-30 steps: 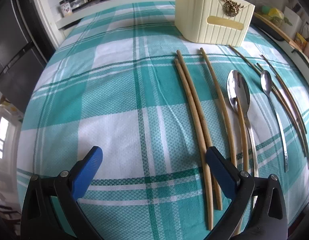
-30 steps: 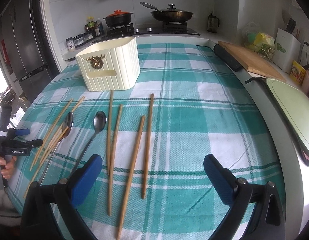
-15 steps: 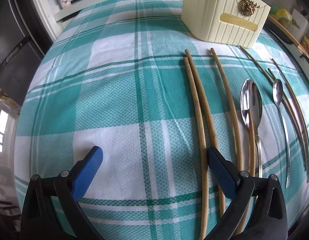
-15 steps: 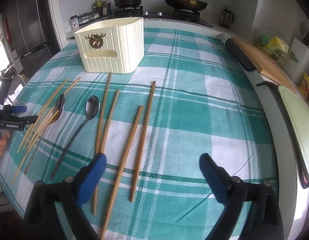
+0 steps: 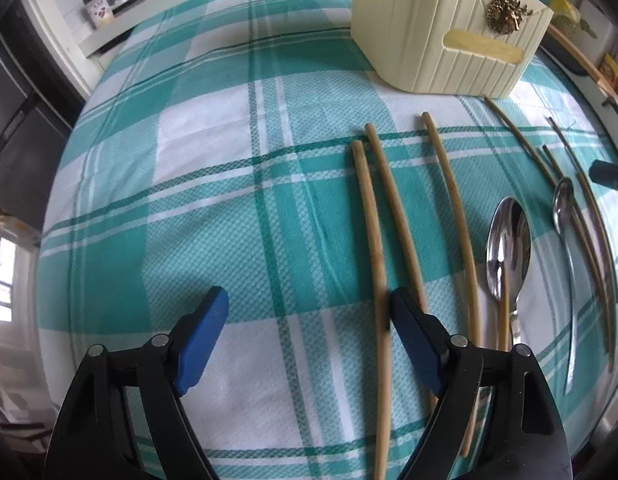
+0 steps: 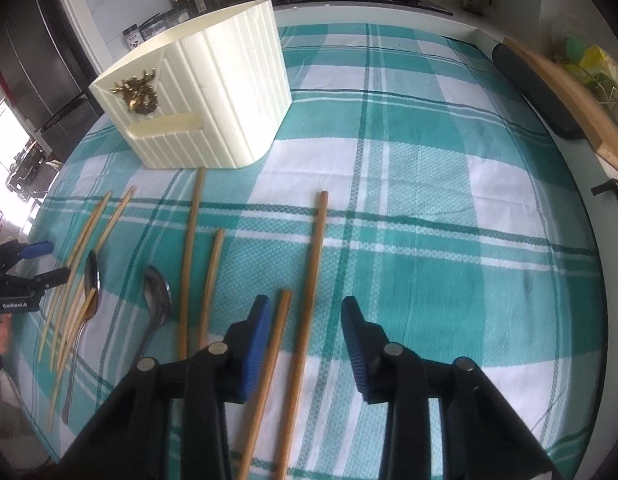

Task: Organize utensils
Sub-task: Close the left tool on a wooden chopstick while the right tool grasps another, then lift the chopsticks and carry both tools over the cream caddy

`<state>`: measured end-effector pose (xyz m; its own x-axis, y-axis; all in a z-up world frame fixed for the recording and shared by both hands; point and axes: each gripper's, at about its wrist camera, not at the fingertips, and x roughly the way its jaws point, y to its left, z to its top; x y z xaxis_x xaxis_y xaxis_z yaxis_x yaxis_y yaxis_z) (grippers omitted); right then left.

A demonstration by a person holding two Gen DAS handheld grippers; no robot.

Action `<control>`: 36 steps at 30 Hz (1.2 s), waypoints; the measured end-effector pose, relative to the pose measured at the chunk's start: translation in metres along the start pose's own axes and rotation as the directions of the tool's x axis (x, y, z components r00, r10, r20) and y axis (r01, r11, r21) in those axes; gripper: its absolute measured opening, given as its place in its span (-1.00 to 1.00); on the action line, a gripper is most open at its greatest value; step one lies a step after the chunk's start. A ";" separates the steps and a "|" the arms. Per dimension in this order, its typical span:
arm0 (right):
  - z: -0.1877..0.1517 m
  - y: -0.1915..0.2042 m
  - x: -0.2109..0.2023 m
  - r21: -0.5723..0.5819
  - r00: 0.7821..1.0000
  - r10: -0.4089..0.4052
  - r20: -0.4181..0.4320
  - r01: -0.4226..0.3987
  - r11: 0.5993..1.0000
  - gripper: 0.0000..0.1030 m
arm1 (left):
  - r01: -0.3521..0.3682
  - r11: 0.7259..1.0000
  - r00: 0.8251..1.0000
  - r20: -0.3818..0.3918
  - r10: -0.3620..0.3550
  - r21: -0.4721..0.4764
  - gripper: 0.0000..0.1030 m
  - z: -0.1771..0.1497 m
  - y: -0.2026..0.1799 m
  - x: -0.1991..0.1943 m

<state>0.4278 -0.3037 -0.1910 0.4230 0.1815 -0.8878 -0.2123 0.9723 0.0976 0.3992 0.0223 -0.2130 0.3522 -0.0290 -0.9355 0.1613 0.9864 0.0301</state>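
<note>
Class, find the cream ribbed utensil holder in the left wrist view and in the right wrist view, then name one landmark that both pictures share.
Left wrist view: the utensil holder stands at the top, right of centre, beyond the chopsticks.
Right wrist view: the utensil holder stands upper left, beyond the chopsticks and spoons.
Shared landmark: the gold ornament on its front, above a slot.

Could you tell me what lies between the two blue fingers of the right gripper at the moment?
In the right wrist view, two wooden chopsticks lie on the checked tablecloth between the closing fingers of the right gripper; the pads do not yet press them.
</note>
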 end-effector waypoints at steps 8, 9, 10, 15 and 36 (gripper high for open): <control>0.044 0.007 0.034 -0.027 0.996 -0.081 -0.045 0.080 0.996 -0.81 | 0.027 0.999 0.999 -0.031 -0.027 -0.017 -0.20 0.043 0.001 0.011; 0.047 0.008 0.035 -0.031 0.996 -0.081 -0.046 0.080 0.996 -0.86 | 0.023 1.000 0.999 -0.029 -0.024 -0.017 -0.56 0.047 0.001 0.012; 0.050 0.008 0.036 -0.036 0.996 -0.080 -0.044 0.079 0.996 -0.87 | 0.027 1.000 0.999 -0.027 -0.027 -0.017 -0.85 0.050 0.001 0.013; 0.054 0.001 0.026 0.019 1.000 -0.028 0.006 0.028 0.999 -0.88 | 0.079 0.995 0.997 0.014 -0.078 -0.068 -0.91 0.057 0.012 0.009; 0.029 0.063 -0.226 -0.110 0.815 0.080 0.573 -0.020 0.994 -0.88 | 0.269 0.963 0.794 0.572 -0.205 -0.028 -0.91 0.032 0.023 -0.244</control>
<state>0.3440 -0.2792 0.0289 0.8330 0.3101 -0.4583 -0.3164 0.9464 0.0652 0.3465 0.0470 0.0273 0.7742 -0.3178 -0.5473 0.2243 0.9464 -0.2323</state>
